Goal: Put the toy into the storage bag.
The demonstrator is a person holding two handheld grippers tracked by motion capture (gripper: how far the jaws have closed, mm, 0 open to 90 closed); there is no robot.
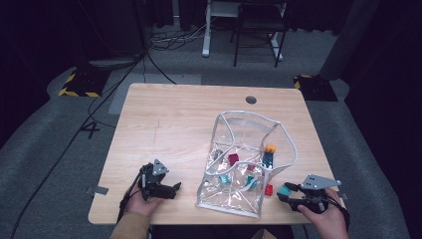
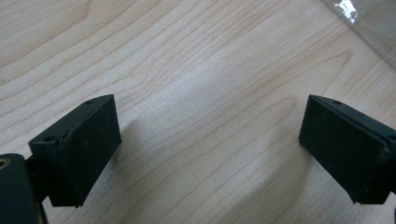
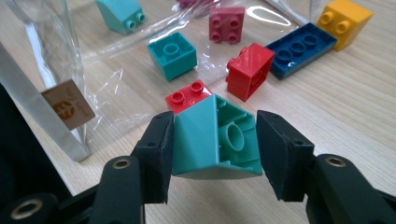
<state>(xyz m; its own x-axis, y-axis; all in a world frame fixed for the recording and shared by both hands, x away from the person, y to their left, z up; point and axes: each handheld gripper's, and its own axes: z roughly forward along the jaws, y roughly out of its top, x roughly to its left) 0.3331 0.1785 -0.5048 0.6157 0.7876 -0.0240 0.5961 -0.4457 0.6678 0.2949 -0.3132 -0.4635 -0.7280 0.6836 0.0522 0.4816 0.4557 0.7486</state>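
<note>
The teal sloped building brick [image 3: 215, 140] sits clamped between the two black jaws of the right gripper [image 3: 215, 149], its hollow underside with one round tube facing the camera and its slanted smooth face turned toward the left jaw. In the high view the same brick [image 1: 285, 189] shows at the gripper's tip [image 1: 288, 191], near the table's front edge at about 5 o'clock, just right of the clear plastic pouch [image 1: 239, 199].

Beyond the held brick, in the right gripper view, a small red brick [image 3: 187, 95] lies at 12 o'clock, close behind it. A red square brick [image 3: 250, 70] stands on its side at 1 o'clock, just beside a flat blue plate [image 3: 301, 49], with a yellow brick [image 3: 344, 21] past that at 2 o'clock. A teal cube [image 3: 173, 54], a dark pink brick [image 3: 227, 24] and another teal brick [image 3: 120, 14] lie under or on the clear film at 11 to 12 o'clock.

The left gripper [image 1: 171, 190] rests at about 7 o'clock on the wooden table [image 1: 169, 119], its jaws spread wide over bare wood with nothing between them [image 2: 210, 140]. The pouch's white-trimmed rim stands open toward the table's far side. Bare tabletop stretches across the whole left half and the far edge; the right gripper has only a narrow strip of wood between the pouch and the table's right and front edges.
</note>
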